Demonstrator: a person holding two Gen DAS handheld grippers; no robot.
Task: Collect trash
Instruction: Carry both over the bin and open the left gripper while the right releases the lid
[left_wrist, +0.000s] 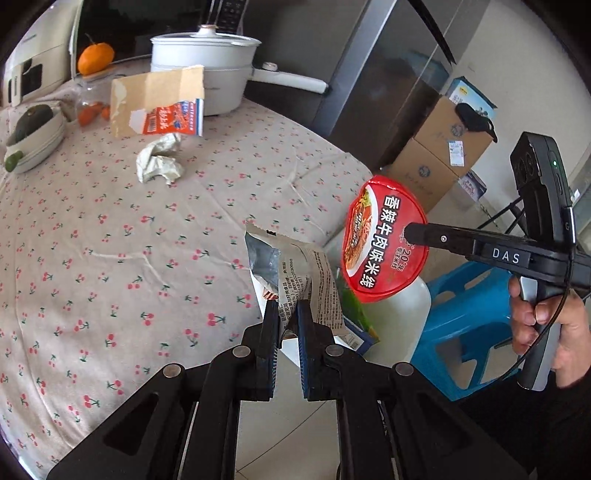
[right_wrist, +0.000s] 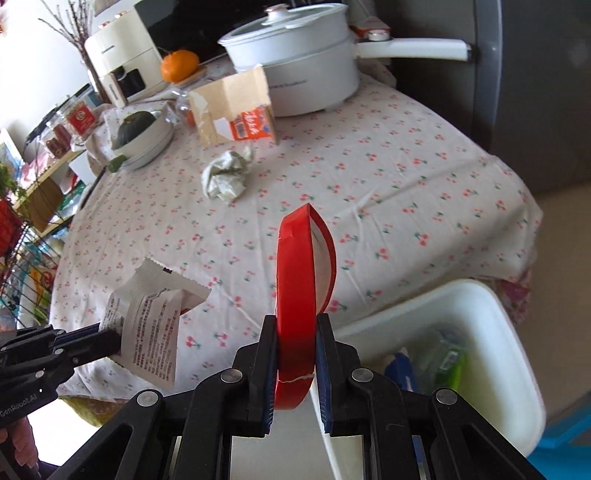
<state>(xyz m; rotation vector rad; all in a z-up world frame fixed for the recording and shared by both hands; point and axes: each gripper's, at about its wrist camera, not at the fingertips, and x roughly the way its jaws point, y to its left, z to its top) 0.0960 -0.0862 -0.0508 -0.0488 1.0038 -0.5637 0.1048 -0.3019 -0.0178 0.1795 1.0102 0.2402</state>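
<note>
Left gripper (left_wrist: 287, 308): clamped on a torn snack wrapper (left_wrist: 295, 273), held past the table edge.
Right gripper (right_wrist: 295, 325): pinching a red noodle-cup lid (right_wrist: 295, 295) edge-on beside the white trash bin (right_wrist: 513, 332).
Left wrist view only: lid's printed face, blue stool (left_wrist: 465, 317).
Right wrist view only: bin's inside.
Cherry-print tablecloth (right_wrist: 388, 177): crumpled paper (right_wrist: 225, 177), torn carton (right_wrist: 236, 107).
</note>
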